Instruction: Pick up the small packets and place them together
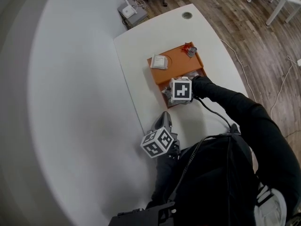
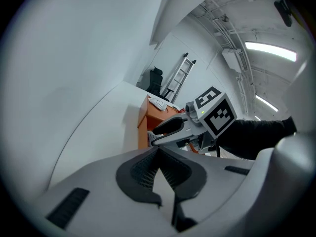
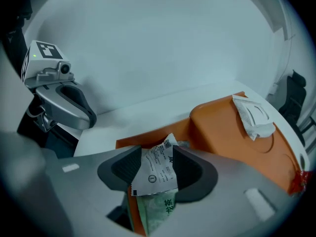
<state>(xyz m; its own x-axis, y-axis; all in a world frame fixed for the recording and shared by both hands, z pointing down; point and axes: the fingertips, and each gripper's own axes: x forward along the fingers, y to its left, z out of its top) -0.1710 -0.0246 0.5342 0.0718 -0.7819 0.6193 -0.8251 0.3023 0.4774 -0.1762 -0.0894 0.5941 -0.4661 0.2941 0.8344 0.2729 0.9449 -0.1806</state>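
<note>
Jaws of the right gripper [image 3: 156, 153] flank a crinkled white paper packet [image 3: 153, 174].

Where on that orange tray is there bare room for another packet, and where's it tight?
Free: raised deck of orange plastic tray, between white square packet and red packet. Crowded: near compartment under right tongs, with white printed packet and green packet.

White packet [image 3: 156, 169]: small print, illegible; green packet [image 3: 157, 210]: large Chinese characters, not clearly readable
</note>
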